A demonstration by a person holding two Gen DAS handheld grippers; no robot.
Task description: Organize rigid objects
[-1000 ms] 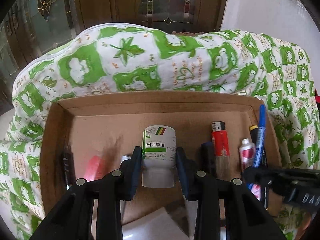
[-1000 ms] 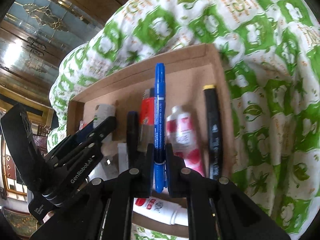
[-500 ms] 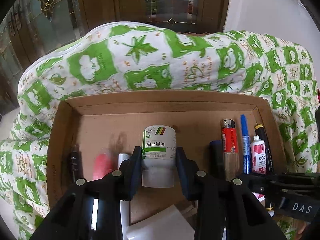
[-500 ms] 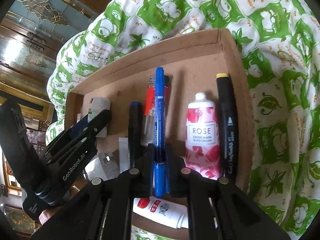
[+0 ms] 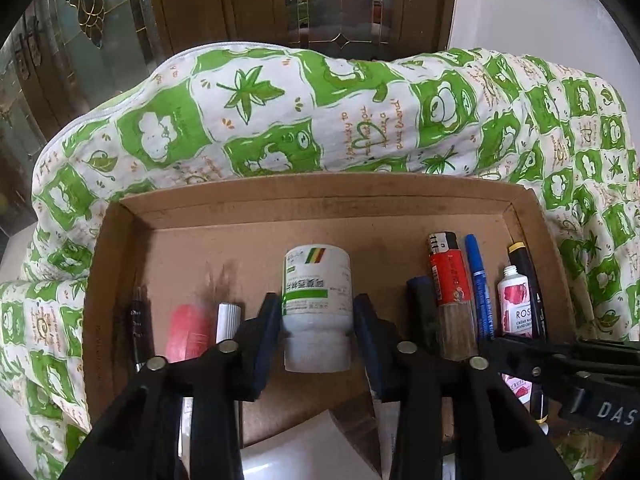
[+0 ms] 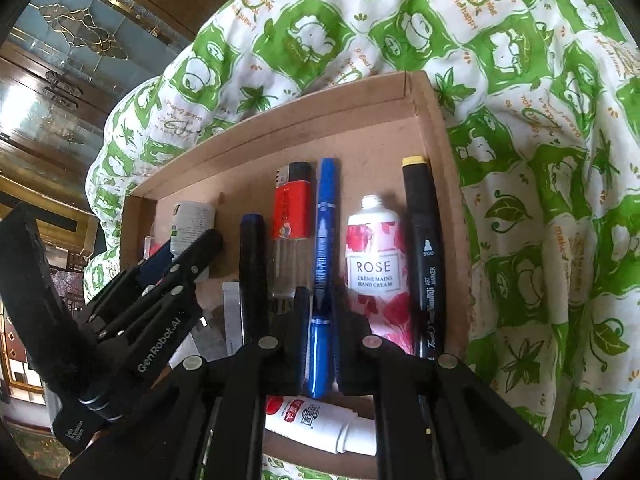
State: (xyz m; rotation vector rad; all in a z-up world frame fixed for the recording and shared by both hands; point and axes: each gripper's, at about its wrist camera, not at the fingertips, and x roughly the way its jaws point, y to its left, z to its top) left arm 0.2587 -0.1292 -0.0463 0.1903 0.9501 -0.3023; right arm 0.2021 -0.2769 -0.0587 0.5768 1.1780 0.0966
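Left wrist view: inside the cardboard tray, the left gripper, its jaws just opening, stands released around the white bottle mid-tray. Right wrist view: the right gripper is clenched on the blue pen, between red lighter and hand cream tube.

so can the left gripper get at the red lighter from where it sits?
Probably, but not directly. The left gripper has just opened around the white bottle, pads clear of it. The red lighter lies to its right, top uncovered, but wedged between a dark pen and the blue pen, leaving little room for fingers.
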